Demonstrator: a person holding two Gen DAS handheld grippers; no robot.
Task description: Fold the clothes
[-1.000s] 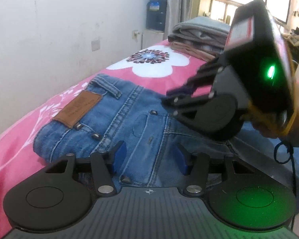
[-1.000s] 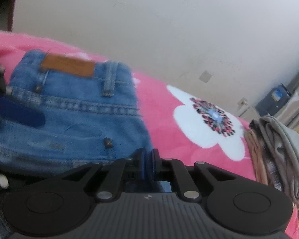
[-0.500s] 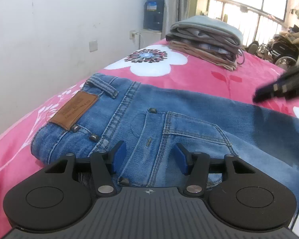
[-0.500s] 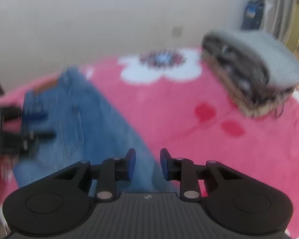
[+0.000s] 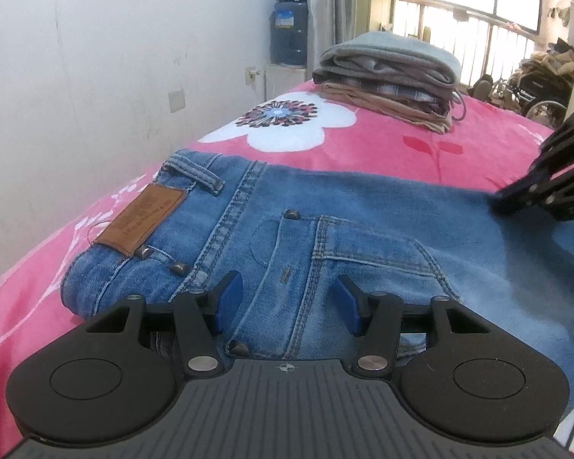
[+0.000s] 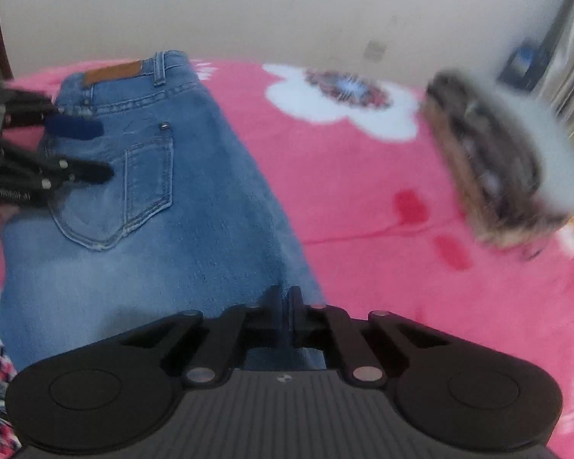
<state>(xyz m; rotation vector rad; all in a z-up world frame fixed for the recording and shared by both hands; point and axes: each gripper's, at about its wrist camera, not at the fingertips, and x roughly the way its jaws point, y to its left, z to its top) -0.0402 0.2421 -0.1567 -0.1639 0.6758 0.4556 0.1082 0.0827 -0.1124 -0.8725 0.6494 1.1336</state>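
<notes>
1. Jeans [image 5: 363, 229] lie flat on the pink flowered bedspread [image 5: 363, 145], waistband towards the left.
2. Left gripper [image 5: 285, 302] hangs over the waistband end, jaws spread, nothing pinched.
3. Right gripper [image 6: 285, 302] sits over the jeans' far edge, jaws pressed together.
4. Folded clothes stack [image 5: 390, 72] is further back.

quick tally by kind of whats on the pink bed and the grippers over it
jeans: 1
stack of folded clothes: 1
grippers: 2, left gripper and right gripper
total: 4
</notes>
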